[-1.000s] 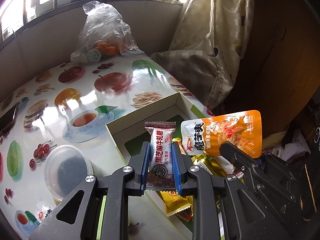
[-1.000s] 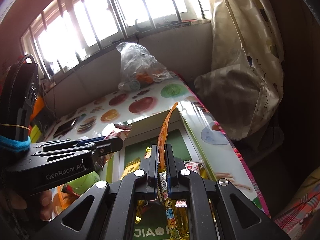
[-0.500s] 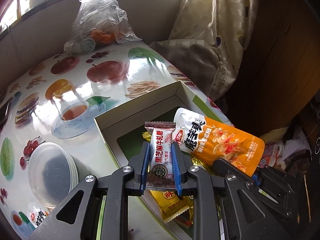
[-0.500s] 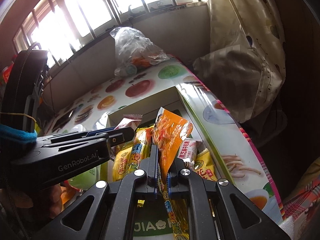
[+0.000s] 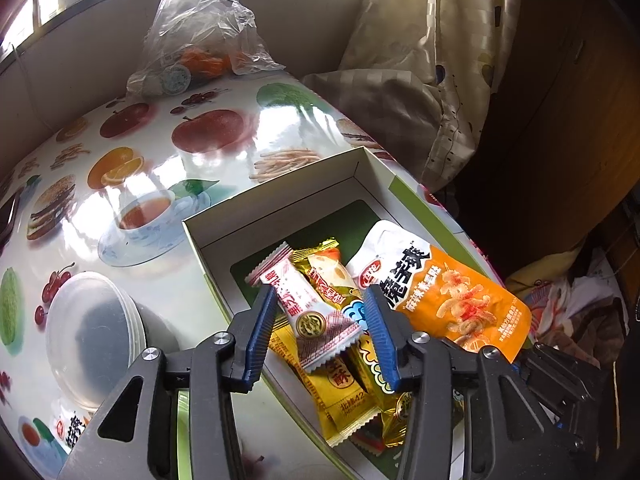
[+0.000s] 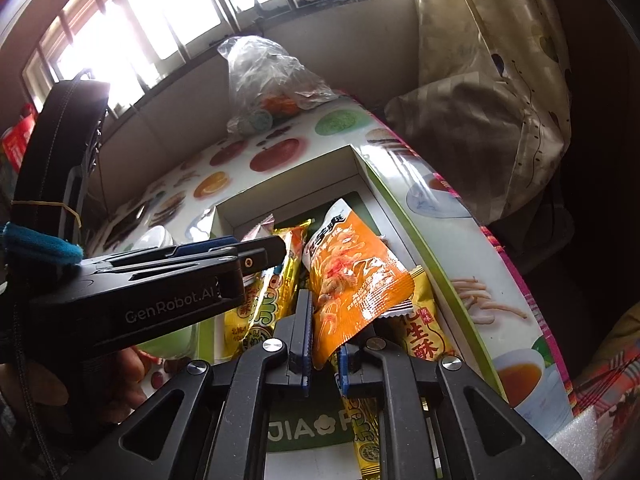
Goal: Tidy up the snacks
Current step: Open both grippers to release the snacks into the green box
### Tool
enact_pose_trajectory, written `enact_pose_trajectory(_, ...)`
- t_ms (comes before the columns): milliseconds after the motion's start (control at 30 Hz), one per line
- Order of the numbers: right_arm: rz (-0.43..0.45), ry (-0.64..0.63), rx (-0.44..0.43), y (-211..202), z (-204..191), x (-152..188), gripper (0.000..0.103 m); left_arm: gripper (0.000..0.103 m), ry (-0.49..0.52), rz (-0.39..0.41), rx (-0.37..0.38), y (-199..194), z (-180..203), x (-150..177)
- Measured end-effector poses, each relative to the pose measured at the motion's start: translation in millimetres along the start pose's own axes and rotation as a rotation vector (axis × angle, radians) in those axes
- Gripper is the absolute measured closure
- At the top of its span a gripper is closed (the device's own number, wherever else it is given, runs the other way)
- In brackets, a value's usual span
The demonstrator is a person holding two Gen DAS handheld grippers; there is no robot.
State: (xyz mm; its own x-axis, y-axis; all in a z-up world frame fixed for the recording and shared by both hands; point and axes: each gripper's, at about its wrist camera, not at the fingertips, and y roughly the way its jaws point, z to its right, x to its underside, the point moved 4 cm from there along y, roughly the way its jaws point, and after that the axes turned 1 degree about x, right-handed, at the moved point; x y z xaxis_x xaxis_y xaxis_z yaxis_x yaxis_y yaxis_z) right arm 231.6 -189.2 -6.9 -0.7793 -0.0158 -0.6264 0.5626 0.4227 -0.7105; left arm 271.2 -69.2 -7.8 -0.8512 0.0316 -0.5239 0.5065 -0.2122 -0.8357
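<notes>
To the left of the left gripper [image 5: 320, 328], a stack of clear plastic bowls [image 5: 86, 340] stands on the glossy fruit-printed surface [image 5: 168, 148], just beside the outer wall of the open white cardboard box [image 5: 276, 196] with its green floor. A careless sweep on withdrawal could knock those bowls, I judge.

Its jaws have just been opening and now stand spread. The white-and-red wrapped candy [image 5: 308, 312] lies loose between the blue pads [image 5: 260, 332], touching neither, tilted on top of the yellow and gold foil snack packets [image 5: 340, 380] inside the box. The candy sits high on a slippery heap; a pad catching its crimped end as the gripper lifts could drag it back out or flick it over the near wall.

To the right of that gripper lies the orange foil snack pouch [image 5: 452, 300] with white top. In the right wrist view, the right gripper [image 6: 324, 344] has its jaws just parting, only narrowly, and the pouch's lower corner hangs between them; whether the pads have let go I cannot tell for certain. The pouch rests inside the box, leaning on the packets. If the jaws pull away before opening wider, the foil could snag and come along, disturbing the pile. Both grippers crowd the same box, so a collision between them is the other risk.
</notes>
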Motion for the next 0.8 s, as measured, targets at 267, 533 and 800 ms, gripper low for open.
enact_pose_trajectory(267,-0.013,0.01,0.015,-6.2,1.8,2.7,0.086,0.056,0.003,0.008,-0.003,-4.4,3.7,0.6)
enact_pose_trajectory(533,-0.025,0.013,0.018,-13.9,-0.1,9.3,0.077,0.049,0.01,0.023,-0.006,-15.7,7.0,3.8)
enact_pose_trajectory(800,-0.01,-0.01,0.026,-27.8,-6.7,14.5,0.064,0.049,0.02,0.064,-0.006,-37.1,10.3,8.7)
